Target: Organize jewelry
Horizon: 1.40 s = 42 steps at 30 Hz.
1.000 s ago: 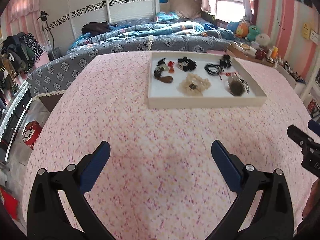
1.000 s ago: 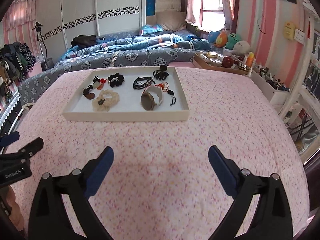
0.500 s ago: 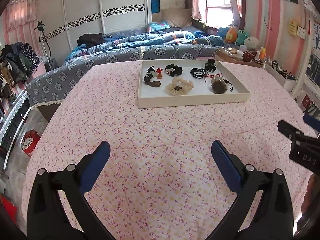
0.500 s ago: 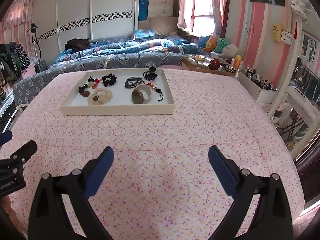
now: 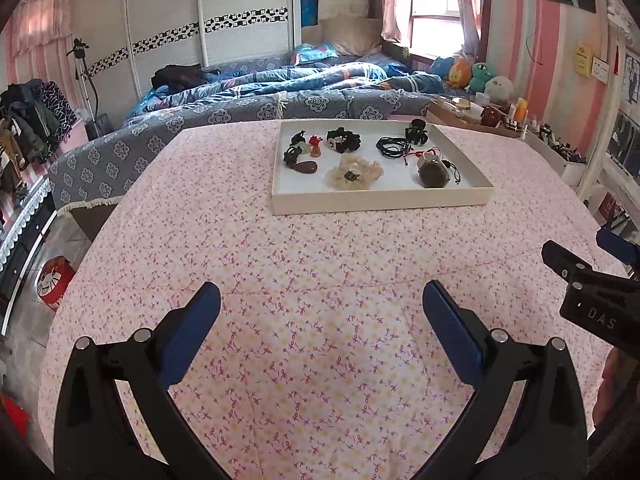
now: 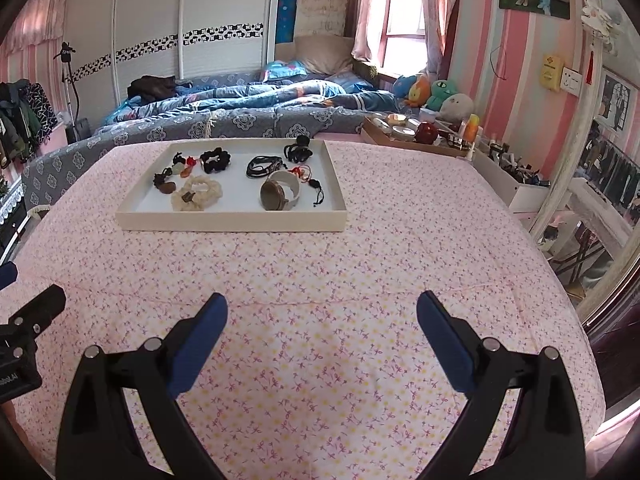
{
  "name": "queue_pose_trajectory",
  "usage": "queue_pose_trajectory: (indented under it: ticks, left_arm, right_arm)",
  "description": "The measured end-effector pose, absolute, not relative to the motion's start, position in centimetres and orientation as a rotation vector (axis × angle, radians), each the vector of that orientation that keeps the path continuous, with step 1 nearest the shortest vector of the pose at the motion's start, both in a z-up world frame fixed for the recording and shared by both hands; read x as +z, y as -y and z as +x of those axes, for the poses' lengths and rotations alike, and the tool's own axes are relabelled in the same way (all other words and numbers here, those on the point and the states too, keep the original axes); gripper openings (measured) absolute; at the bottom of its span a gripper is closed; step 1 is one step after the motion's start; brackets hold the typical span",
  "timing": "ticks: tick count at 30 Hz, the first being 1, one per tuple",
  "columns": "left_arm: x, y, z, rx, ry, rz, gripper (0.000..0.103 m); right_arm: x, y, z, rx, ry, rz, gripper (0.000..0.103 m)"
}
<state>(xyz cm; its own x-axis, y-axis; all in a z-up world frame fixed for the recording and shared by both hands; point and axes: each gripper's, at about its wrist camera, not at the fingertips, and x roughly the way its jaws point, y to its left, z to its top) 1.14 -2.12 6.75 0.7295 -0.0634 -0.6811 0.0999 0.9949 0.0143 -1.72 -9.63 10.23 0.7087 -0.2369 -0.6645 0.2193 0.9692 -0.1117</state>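
Observation:
A shallow white tray [image 5: 380, 203] [image 6: 232, 219] sits on the far half of a pink flowered tablecloth. In it lie a cream scrunchie [image 5: 354, 173] [image 6: 198, 194], a black scrunchie [image 5: 343, 139] [image 6: 216, 159], black cords [image 5: 394, 146] [image 6: 262, 167], a watch with a pale strap [image 5: 433, 171] [image 6: 280, 193], a brown pendant [image 5: 306, 167] and small red pieces [image 5: 315, 146]. My left gripper [image 5: 320, 304] hangs open well short of the tray, nothing between its blue pads. My right gripper [image 6: 322, 312] is open too, equally far back. Each gripper shows at the edge of the other's view.
A bed with blue quilts [image 5: 280, 92] stands behind the table. A wooden tray of jars and bottles [image 6: 416, 132] lies at the back right, plush toys [image 6: 440, 94] behind it. A mirror frame [image 6: 592, 248] is at the right, clothes [image 5: 24, 120] at the left.
Both grippers have pulled back and up from the tray, which now looks smaller and farther. Both stayed open; the tray's contents have not moved.

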Motion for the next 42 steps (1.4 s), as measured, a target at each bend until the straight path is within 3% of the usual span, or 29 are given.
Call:
queue_pose_trajectory:
  ticks: [42]
  left_arm:
    - [6.31,2.15,1.76,-0.085,-0.761,0.066,0.100]
  right_arm:
    - [9.88,10.09,-1.28,-0.273,-0.754,-0.031,0.096]
